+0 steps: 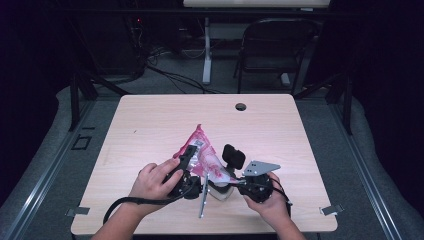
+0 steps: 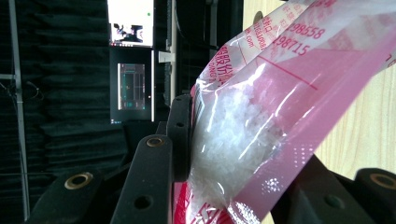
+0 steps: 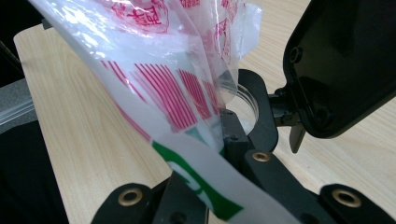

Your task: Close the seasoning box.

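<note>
A pink and clear plastic bag (image 1: 201, 150) stood propped up near the middle of the table (image 1: 150, 120), a little toward its near edge, with its peak pointing to the far edge. The left gripper (image 1: 186, 159), held in the person's left hand (image 1: 152, 182), had its jaws pressed against the bag from both sides; in the left gripper view the bag (image 2: 261, 126) bulged between them, filled with white grainy crystals (image 2: 229, 135) and printed with red characters and numbers. The right gripper (image 1: 226, 181), in the right hand (image 1: 272, 202) close to the near edge, had its jaws shut on a lower fold of the bag; in the right gripper view the film (image 3: 187, 121), with red stripes and a green patch, ran down between the two black jaws. Just past those jaws the clear rim of a round container (image 3: 247, 100) sat on the wood, partly hidden by the bag. The two hands were close together, the bag between them, and a black cable (image 1: 130, 202) trailed from the left gripper over the near edge
</note>
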### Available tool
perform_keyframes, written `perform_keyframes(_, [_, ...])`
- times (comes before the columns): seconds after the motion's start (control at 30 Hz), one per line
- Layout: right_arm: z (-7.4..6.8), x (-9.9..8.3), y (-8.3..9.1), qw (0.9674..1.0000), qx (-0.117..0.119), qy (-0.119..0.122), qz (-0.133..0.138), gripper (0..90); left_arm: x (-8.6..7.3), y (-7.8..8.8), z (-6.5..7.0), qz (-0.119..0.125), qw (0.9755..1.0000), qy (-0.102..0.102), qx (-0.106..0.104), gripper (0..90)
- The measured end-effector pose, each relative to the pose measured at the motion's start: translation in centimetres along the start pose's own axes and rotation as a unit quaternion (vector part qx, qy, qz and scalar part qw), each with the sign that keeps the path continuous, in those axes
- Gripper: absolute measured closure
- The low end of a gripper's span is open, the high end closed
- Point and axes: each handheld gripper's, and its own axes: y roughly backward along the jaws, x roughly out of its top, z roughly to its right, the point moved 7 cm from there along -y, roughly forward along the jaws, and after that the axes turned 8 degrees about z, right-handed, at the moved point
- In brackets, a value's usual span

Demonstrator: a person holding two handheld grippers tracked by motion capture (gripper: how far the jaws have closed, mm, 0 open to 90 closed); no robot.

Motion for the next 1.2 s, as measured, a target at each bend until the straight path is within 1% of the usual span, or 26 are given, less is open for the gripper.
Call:
perform_keyframes(0.17, [0.06,-0.04,-0.04,1.0,-0.002,0.001,-0.002,90.0,0.06,-0.02,0.03,0.0,1.0,-0.003,0.0,71.0])
perform_keyframes(0.27, [0.01,-0.07,-0.04,1.0,-0.004,0.006,-0.002,90.0,-0.06,-0.05,0.13,-0.003,1.0,0.002,-0.006,71.0])
perform_keyframes(0.43, [0.02,-0.07,-0.04,1.0,-0.005,0.005,-0.002,90.0,0.06,-0.06,-0.01,0.002,1.0,-0.002,0.0,70.9])
perform_keyframes(0.57, [0.04,-0.09,-0.03,1.0,-0.004,0.005,-0.002,90.0,0.07,-0.09,-0.01,0.002,1.0,-0.002,-0.002,70.8])
perform_keyframes(0.73, [0.11,-0.12,-0.02,1.0,-0.007,0.004,-0.002,90.0,-0.02,-0.1,0.17,-0.001,1.0,0.004,-0.008,70.8])
perform_keyframes(0.83, [0.1,-0.13,-0.03,1.0,-0.006,0.004,-0.002,90.0,-0.03,-0.12,0.18,-0.001,1.0,0.005,-0.008,70.8])
perform_keyframes(0.9, [0.13,-0.14,-0.03,1.0,-0.006,0.003,-0.002,90.0,-0.01,-0.18,0.09,0.003,1.0,0.002,-0.004,70.8])
perform_keyframes(0.97, [0.11,-0.14,-0.02,1.0,-0.005,0.003,-0.001,90.0,-0.03,-0.2,0.1,0.003,1.0,0.005,-0.004,70.8])
perform_keyframes(1.0, [0.11,-0.14,-0.02,1.0,-0.004,0.003,-0.001,90.0,-0.04,-0.21,0.07,0.003,1.0,0.002,-0.005,70.8])
perform_keyframes(1.2, [0.1,-0.17,0.0,1.0,-0.002,-0.002,0.0,90.0,-0.04,-0.19,0.09,0.003,1.0,0.005,-0.004,70.8])
